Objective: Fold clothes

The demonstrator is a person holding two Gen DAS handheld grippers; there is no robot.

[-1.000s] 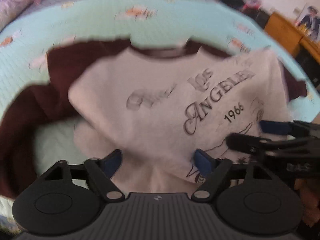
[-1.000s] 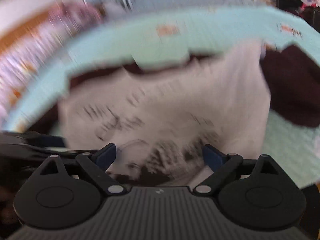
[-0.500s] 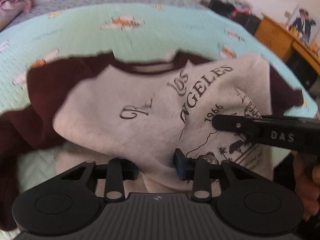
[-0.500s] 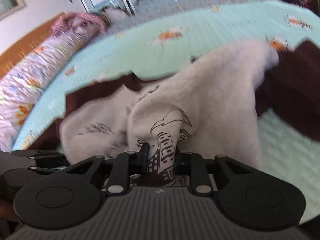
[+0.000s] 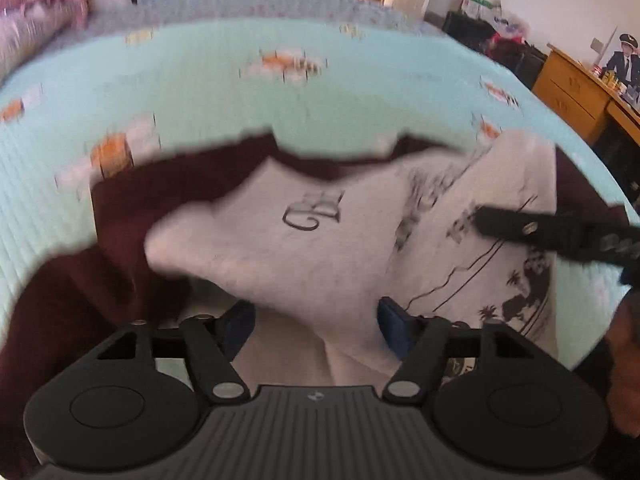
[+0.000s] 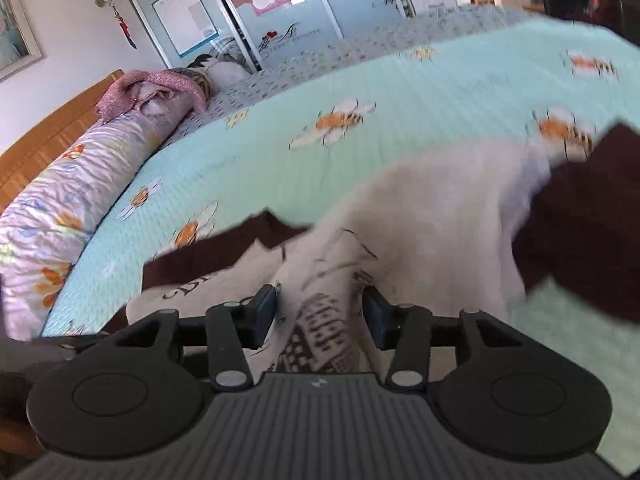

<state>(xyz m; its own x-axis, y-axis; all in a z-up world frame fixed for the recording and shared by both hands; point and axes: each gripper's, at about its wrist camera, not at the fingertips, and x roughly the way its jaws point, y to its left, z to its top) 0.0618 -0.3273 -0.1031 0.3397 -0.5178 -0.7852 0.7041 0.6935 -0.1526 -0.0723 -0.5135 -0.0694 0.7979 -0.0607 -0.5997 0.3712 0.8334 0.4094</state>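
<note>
A grey sweatshirt point(image 5: 300, 248) with maroon sleeves point(image 5: 80, 300) and black printed lettering lies bunched on the mint bedspread point(image 5: 280, 100). My left gripper point(image 5: 316, 320) has its jaws opening, and a raised fold of the grey cloth runs between the blue pads without being pinched. One of the right gripper's black fingers point(image 5: 520, 226) reaches in over the print from the right. In the right wrist view the sweatshirt point(image 6: 440, 208) humps up ahead. My right gripper point(image 6: 320, 310) is also opening, with a printed ridge of the cloth standing loose between its pads.
A flowered bolster pillow point(image 6: 72, 184) and a pink cloth point(image 6: 152, 88) lie along the wooden headboard point(image 6: 48, 136). A wooden dresser point(image 5: 576, 92) stands beyond the bed's right side. A hand point(image 5: 624, 360) shows at the right edge.
Both grippers closed on folds of the sweatshirt half a second ago and have since spread their jaws again. The cloth has been pulled up into a bunch.
</note>
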